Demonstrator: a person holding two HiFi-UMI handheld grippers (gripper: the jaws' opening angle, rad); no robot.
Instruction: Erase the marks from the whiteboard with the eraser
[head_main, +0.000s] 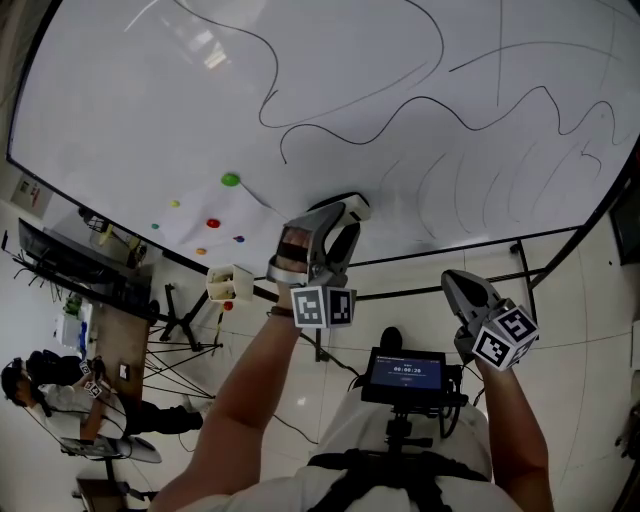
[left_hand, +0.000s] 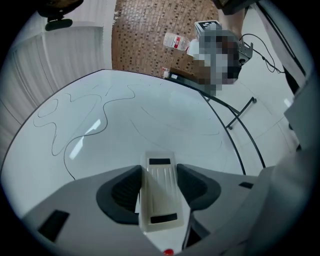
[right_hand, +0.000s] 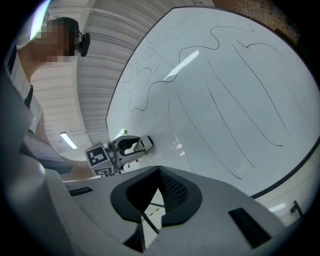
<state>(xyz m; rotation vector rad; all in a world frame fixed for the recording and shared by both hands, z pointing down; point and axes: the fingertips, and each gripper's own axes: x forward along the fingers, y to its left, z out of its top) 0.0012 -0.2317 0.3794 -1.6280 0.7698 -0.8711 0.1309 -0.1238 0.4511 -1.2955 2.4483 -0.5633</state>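
My left gripper (head_main: 345, 215) pinches the eraser (left_hand: 160, 192) at the whiteboard (head_main: 150, 100), my right gripper (head_main: 460, 285) is pressed together and empty; I judge a tilted eraser could skip marks.

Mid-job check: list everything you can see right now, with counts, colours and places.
whiteboard: one, white, upper head view
marks: many, black wavy lines, across the whiteboard
eraser: one, off-white, in the left gripper
coloured dots: several, green, red, yellow, orange, blue, whiteboard's lower left
holder: one, white, below the whiteboard's edge
screen: one, dark, chest rig
other person: one, lower left
left gripper: grey, shut on eraser, at whiteboard
right gripper: grey, shut, empty, off whiteboard
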